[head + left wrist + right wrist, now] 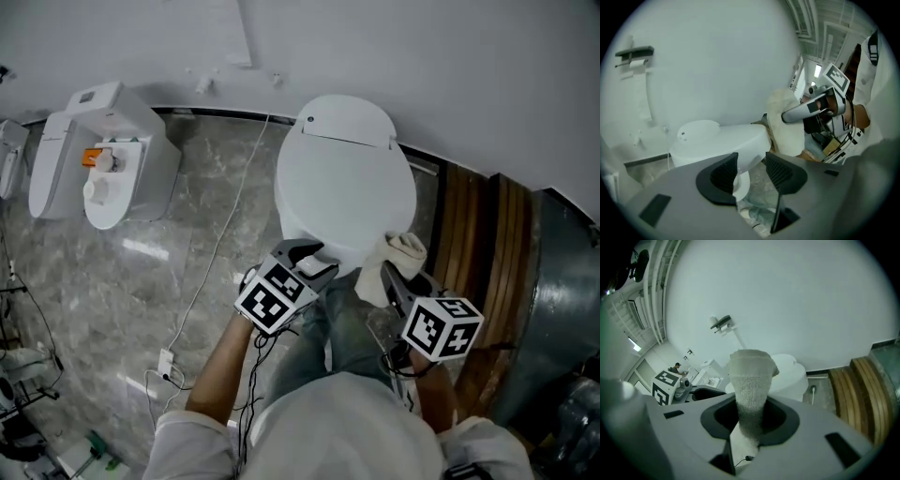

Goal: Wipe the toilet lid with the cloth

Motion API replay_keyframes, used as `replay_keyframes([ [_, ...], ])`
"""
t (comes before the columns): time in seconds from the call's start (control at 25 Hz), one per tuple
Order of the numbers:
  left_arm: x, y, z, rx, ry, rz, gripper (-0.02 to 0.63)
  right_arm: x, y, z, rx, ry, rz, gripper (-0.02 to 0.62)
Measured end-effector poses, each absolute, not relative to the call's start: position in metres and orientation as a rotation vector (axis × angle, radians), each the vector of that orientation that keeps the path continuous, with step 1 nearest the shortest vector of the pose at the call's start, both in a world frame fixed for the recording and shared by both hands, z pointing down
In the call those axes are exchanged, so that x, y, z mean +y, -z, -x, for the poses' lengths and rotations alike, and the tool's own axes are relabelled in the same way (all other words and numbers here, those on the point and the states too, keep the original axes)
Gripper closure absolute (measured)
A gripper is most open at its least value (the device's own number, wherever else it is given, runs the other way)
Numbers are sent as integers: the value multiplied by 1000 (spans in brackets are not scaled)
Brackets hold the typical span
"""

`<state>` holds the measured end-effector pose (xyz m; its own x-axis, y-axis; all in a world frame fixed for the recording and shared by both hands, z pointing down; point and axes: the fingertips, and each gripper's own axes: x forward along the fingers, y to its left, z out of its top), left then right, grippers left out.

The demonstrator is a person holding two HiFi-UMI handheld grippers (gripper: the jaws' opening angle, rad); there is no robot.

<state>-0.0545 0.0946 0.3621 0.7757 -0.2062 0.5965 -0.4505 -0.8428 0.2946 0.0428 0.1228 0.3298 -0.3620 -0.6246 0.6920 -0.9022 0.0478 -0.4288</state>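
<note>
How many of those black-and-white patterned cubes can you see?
2. One cube sits on the left gripper; the other cube on the right gripper. None seems hidden.

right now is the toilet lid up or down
Down. The toilet lid lies flat, its whole white top facing the head view, and the left gripper view shows it level from the side.

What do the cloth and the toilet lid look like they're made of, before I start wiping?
The cloth looks like cream terry or microfibre, judging by its fuzzy nap. The toilet lid seems hard white plastic, smooth with a soft sheen; ceramic is not ruled out.
</note>
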Motion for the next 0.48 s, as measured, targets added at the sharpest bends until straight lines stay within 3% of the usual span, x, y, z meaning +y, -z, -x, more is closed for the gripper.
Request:
replay_keyframes([
  [0.48, 162, -540, 80, -781, -723, -2128, 425, 175, -494, -10, -1811, -1257, -1343, 499],
])
